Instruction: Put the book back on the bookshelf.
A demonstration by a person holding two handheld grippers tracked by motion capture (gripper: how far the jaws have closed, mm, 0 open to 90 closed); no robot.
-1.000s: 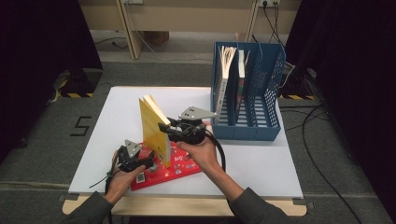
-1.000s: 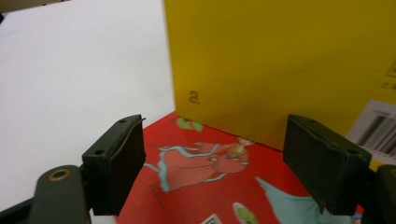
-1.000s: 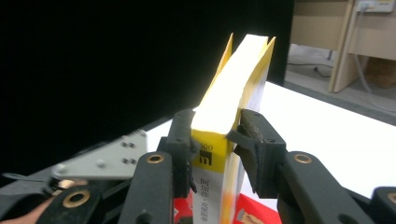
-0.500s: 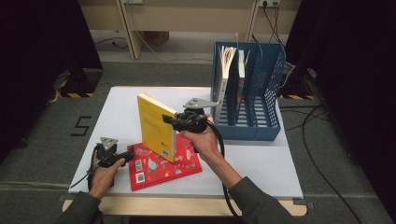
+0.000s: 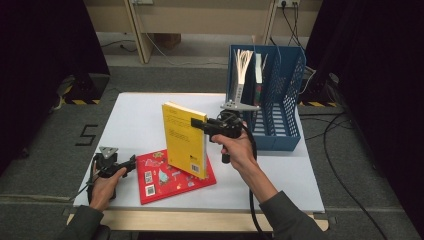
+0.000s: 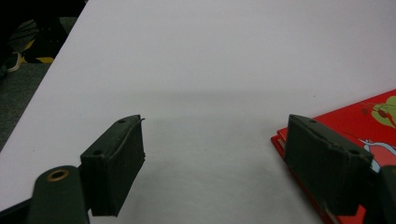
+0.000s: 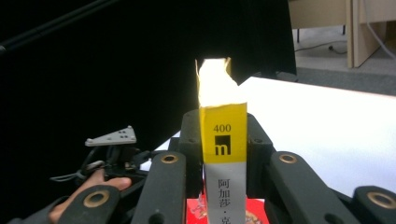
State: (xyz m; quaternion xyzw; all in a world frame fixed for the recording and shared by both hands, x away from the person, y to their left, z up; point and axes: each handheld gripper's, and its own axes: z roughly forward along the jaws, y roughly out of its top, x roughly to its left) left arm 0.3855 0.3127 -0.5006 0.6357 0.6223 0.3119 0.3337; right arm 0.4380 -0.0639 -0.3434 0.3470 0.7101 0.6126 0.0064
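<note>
Now my right gripper point(image 5: 200, 123) has clamped the yellow book point(image 5: 184, 139), lifted upright. My left gripper point(image 5: 131, 163) (jaws apart, empty) has withdrawn; filing in the blue rack point(image 5: 280, 100) likely follows.

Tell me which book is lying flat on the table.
The red book; it lies flat on the table, while the yellow book stands upright in the right tongs.

A yellow paper book point(image 5: 184, 139) with a matt cover, a glossy red book point(image 5: 172, 176), a smooth matt white table point(image 5: 140, 120), a blue perforated plastic file rack point(image 5: 282, 107), and matt black gripper pads point(image 6: 116, 161).
</note>
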